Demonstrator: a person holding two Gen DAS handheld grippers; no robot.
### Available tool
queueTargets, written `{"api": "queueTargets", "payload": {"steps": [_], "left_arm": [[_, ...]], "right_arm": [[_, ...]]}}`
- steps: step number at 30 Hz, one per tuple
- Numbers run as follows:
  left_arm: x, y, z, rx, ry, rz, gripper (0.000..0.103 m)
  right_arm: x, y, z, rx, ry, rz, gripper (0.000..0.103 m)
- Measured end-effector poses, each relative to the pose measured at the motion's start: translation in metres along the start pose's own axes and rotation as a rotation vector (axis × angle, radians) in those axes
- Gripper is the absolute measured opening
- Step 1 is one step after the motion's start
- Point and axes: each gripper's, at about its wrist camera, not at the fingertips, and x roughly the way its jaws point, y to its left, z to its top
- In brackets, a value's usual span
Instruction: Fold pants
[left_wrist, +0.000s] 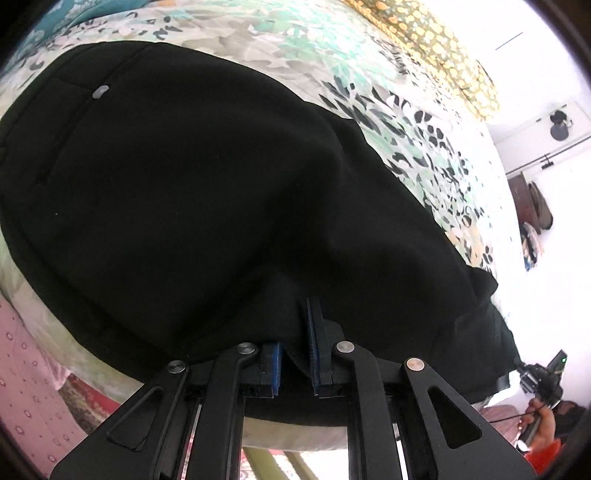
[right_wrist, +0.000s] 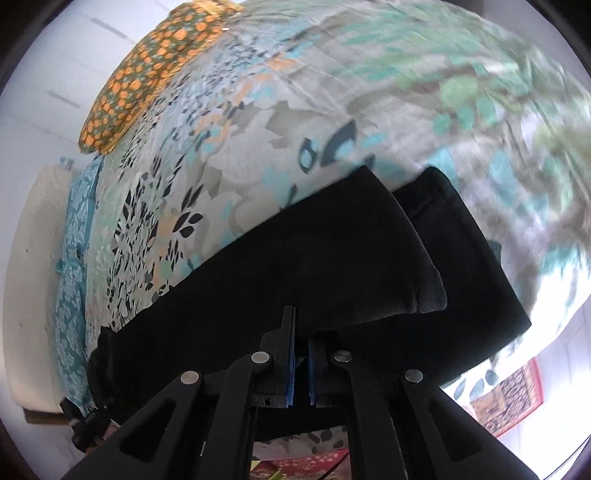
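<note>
Pants (left_wrist: 192, 192) are lying ahead of your fingers on the bed (left_wrist: 369, 74), and you are pinching their near edge with left gripper (left_wrist: 295, 354) and right gripper (right_wrist: 301, 362) nearly closed, ready to carry a fold.

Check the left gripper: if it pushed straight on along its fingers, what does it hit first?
Most likely the black pants: the left gripper is already shut on their near edge, with the floral bedspread underneath. Depth is hard to judge.
</note>
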Motion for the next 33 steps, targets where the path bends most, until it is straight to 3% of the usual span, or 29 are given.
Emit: {"api": "queueTargets", "payload": {"steps": [6, 12, 13, 16, 17, 19, 21, 22, 25, 29, 31, 33], "left_arm": [[0.000, 0.002, -0.008, 0.017, 0.031, -0.012, 0.011], [0.007, 0.001, -0.010, 0.022, 0.041, -0.015, 0.011], [0.009, 0.000, -0.010, 0.027, 0.043, -0.010, 0.011], [0.011, 0.000, -0.011, 0.039, 0.042, -0.004, 0.011], [0.011, 0.001, -0.012, 0.041, 0.042, -0.004, 0.011], [0.010, 0.002, -0.013, 0.038, 0.043, -0.006, 0.011], [0.009, 0.002, -0.013, 0.039, 0.041, -0.008, 0.011], [0.008, 0.002, -0.013, 0.041, 0.039, -0.009, 0.011], [-0.002, -0.002, -0.015, 0.055, 0.029, -0.028, 0.009], [-0.013, -0.015, -0.019, 0.120, 0.023, -0.030, 0.008], [-0.007, -0.020, -0.024, 0.155, 0.050, -0.003, 0.008], [0.005, -0.022, -0.027, 0.161, 0.092, 0.015, 0.008]], "right_arm": [[0.001, -0.006, -0.003, -0.005, 0.044, -0.071, 0.006], [0.002, -0.018, -0.005, 0.020, 0.064, -0.064, 0.012], [-0.001, -0.017, -0.004, 0.009, 0.052, -0.065, 0.019], [-0.011, -0.018, -0.002, 0.010, -0.012, -0.044, 0.063], [-0.017, -0.021, -0.001, 0.024, -0.047, -0.025, 0.065], [-0.021, -0.030, 0.002, 0.073, -0.086, 0.017, 0.064], [-0.023, -0.039, 0.002, 0.126, -0.104, 0.021, 0.038], [-0.025, -0.042, 0.002, 0.144, -0.113, 0.004, 0.010], [-0.031, -0.037, 0.003, 0.115, -0.119, -0.054, 0.006], [-0.033, -0.027, 0.003, -0.004, -0.050, -0.195, 0.006], [-0.022, -0.037, 0.003, -0.019, 0.011, -0.267, 0.006], [-0.018, -0.050, 0.001, 0.027, 0.040, -0.266, 0.006]]}}
